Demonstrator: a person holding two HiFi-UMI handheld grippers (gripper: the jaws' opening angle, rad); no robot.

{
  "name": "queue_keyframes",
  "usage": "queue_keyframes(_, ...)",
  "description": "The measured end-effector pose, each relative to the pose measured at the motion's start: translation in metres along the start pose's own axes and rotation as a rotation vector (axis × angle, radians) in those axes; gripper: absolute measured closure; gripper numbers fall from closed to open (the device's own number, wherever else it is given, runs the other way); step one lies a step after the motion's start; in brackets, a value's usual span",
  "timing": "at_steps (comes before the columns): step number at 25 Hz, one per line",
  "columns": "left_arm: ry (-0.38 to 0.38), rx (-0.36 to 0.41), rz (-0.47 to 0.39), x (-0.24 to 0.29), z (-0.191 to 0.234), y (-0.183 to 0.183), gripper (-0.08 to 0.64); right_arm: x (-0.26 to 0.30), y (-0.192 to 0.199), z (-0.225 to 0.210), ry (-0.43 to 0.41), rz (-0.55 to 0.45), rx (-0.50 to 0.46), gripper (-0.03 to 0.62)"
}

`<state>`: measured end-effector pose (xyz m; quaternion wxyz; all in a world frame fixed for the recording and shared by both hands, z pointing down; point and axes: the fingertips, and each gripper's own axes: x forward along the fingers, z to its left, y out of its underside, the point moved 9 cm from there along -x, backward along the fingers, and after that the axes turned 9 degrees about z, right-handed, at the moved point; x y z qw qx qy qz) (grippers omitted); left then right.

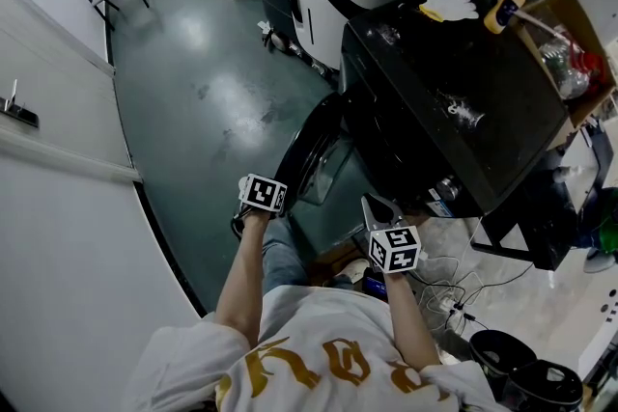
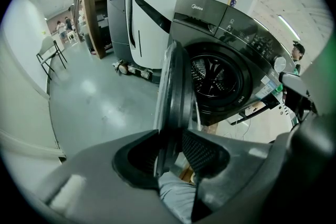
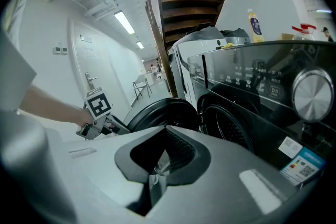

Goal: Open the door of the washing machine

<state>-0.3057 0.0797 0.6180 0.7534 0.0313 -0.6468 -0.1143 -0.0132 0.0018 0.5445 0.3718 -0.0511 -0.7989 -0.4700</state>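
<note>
- Left gripper (image 2: pixel 170 150) clamped on the door (image 2: pixel 176 86) rim, lower centre — follow the hinge arc, no twisting.
- Right gripper (image 3: pixel 157 164) jaws together, empty — hold it clear.

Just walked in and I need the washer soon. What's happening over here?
A person with a gripper in each hand is opening the door of the washing machine. The left gripper is clamped on the door's rim, and the door stands wide open, baring the drum. The right gripper hangs in front of the machine, jaws together on nothing.
</note>
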Motion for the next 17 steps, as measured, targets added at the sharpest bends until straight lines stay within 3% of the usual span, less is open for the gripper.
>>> queue_keyframes(17,-0.004,-0.001,-0.008,-0.0004,-0.0012,0.0021,0.42,0.0023,0.0006,0.0028,-0.003,0.004,-0.001,0.571)
